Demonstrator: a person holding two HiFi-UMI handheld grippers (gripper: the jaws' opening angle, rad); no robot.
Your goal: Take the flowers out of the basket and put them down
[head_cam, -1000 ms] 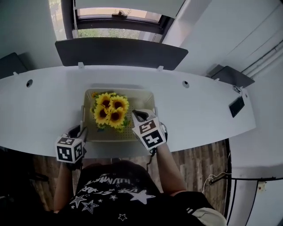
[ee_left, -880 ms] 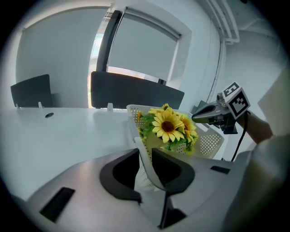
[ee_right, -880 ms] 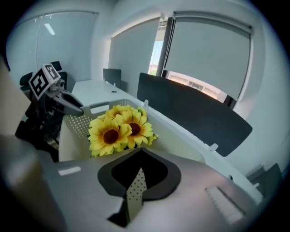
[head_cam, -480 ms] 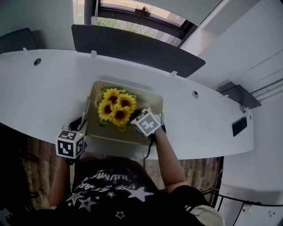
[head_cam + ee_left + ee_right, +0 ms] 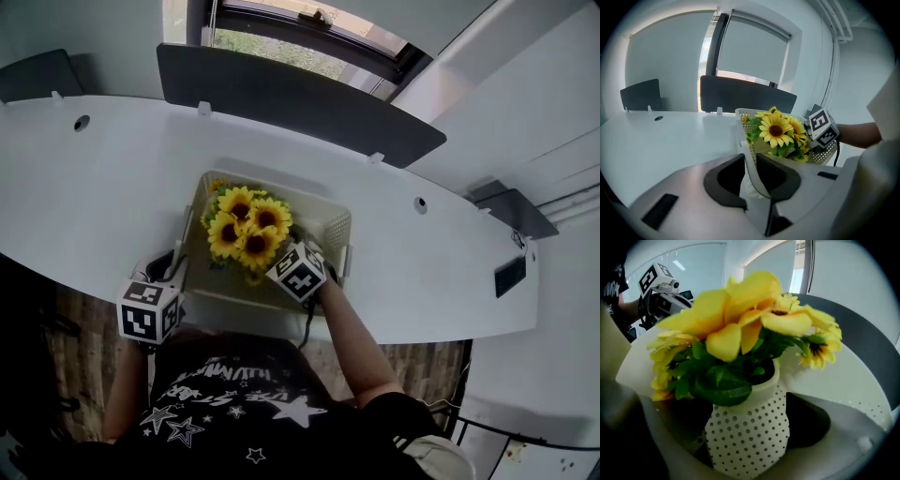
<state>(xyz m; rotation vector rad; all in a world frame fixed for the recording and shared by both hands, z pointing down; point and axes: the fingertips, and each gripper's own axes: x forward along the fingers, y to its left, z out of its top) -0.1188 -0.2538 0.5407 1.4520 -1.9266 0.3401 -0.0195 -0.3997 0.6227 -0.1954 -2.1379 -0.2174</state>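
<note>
Head view: one white basket (image 5: 336, 225) on a curved white desk (image 5: 103, 178) below a dark divider (image 5: 281, 98) holds one bunch of sunflowers (image 5: 246, 232), four big blooms, with two grippers at it. Left gripper view: the left gripper (image 5: 750, 161) has just closed onto the basket's wall, flowers beyond. Right gripper view: the right gripper (image 5: 749, 430), jaws just opened wide, straddles the flowers' one dotted vase (image 5: 740, 446).
</note>
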